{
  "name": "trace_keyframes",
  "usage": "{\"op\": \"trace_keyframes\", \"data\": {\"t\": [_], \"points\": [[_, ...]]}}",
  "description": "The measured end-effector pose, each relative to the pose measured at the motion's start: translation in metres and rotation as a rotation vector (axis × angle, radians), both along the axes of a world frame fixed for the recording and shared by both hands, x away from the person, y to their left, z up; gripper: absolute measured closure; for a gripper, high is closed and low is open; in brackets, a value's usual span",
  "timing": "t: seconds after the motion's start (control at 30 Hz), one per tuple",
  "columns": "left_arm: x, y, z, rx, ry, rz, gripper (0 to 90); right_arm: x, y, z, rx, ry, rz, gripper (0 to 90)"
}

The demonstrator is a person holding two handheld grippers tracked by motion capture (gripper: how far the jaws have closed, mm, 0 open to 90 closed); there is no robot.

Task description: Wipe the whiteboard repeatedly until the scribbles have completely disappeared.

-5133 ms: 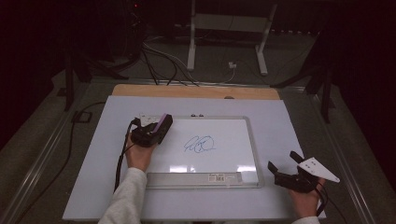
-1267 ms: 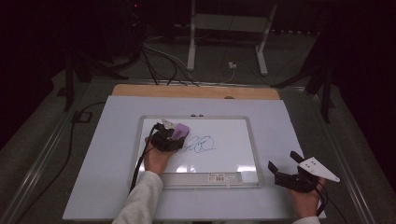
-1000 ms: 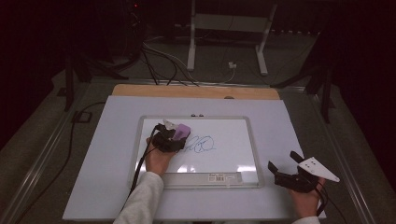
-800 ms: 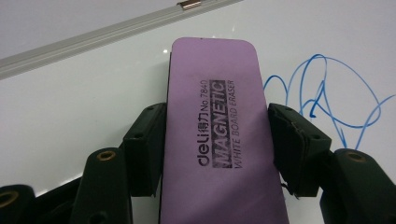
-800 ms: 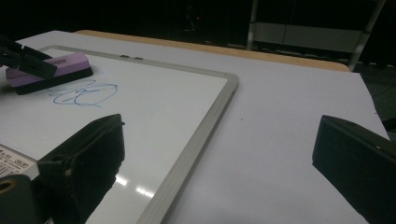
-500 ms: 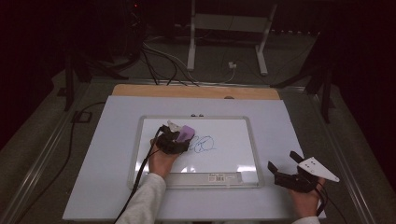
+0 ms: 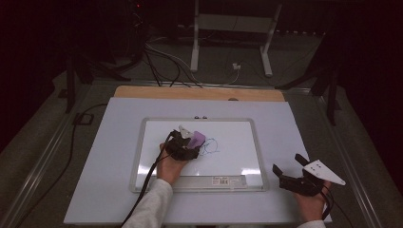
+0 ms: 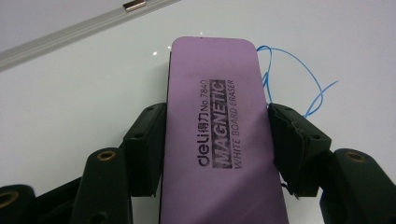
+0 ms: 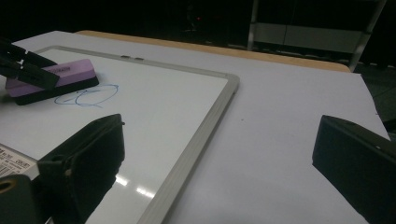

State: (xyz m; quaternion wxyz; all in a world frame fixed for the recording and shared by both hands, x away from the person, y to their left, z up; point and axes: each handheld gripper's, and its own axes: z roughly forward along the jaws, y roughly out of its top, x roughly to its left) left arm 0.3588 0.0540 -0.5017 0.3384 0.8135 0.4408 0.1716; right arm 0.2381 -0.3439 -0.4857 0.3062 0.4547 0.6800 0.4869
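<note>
Left gripper (image 7: pixel 190 142) had carried the purple eraser (image 7: pixel 196 139) from the whiteboard's left edge rightward across the board to the blue scribble (image 7: pixel 209 146); the right gripper (image 7: pixel 286 169) had not shifted.

The left gripper was clenched on the eraser, one jaw pressed against each long side, as the left gripper view confirmed (image 8: pixel 214 130). The eraser lay flat on the whiteboard (image 7: pixel 237 137), its far end just beside the scribble's left loops. The right gripper rested on the table (image 7: pixel 119 142) off the board's lower right corner, released, its jaws standing wide apart with nothing between them.
</note>
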Motion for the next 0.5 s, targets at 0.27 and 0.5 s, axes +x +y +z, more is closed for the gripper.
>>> {"op": "trace_keyframes", "data": {"t": [0.27,0.5], "points": [[0.01,0.03,0.001,0.013,0.007,0.112,41.9,0.0,-0.001,0.0,0.003,-0.001,-0.002,2.1],[0.003,0.017,-0.001,-0.022,0.012,0.073,41.9,0.0,0.001,0.0,-0.001,0.002,0.002,2.1]]}}
